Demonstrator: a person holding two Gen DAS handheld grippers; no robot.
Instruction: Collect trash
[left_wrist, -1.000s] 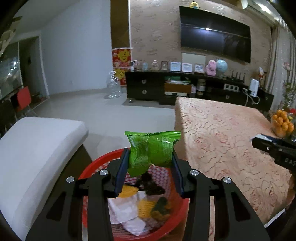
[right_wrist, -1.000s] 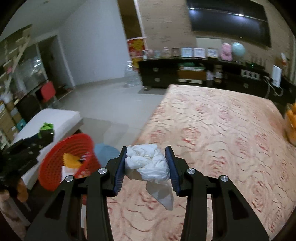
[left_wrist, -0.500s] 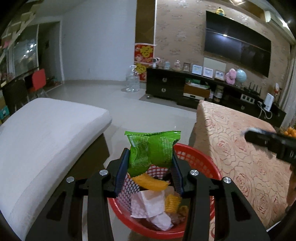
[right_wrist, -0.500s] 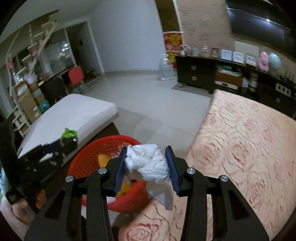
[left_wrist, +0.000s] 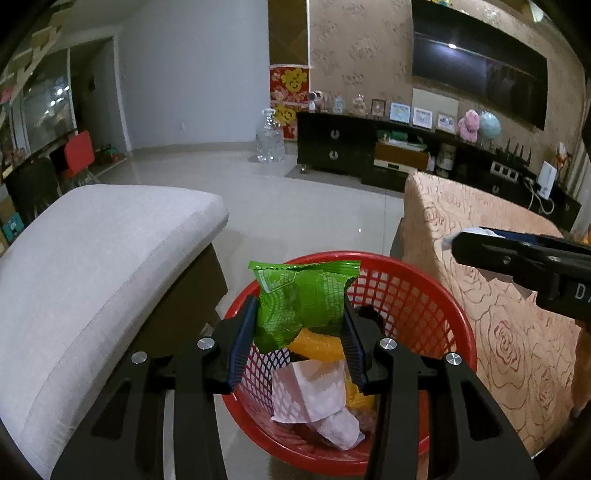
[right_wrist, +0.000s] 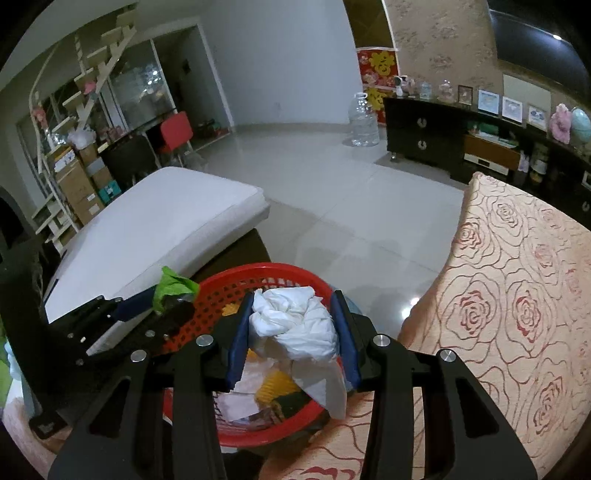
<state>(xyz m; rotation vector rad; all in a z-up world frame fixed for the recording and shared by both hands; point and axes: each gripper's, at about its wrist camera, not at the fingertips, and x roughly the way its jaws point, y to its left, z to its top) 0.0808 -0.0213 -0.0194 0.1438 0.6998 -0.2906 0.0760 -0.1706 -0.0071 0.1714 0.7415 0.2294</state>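
Over the red basket (left_wrist: 436, 295), left gripper (left_wrist: 300, 317) clamps green wrapper (left_wrist: 303, 299); right gripper (right_wrist: 293, 325), tissue (right_wrist: 295, 325).

One basket (left_wrist: 424, 299), two tools.

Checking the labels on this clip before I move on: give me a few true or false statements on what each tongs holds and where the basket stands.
1. The left tongs grip a green wrapper. True.
2. The right tongs are open, holding nothing. False: they clamp a crumpled white tissue.
3. The red basket already holds trash. True.
4. The basket sits on top of the rose-patterned cloth. False: it stands beside it, lower down.
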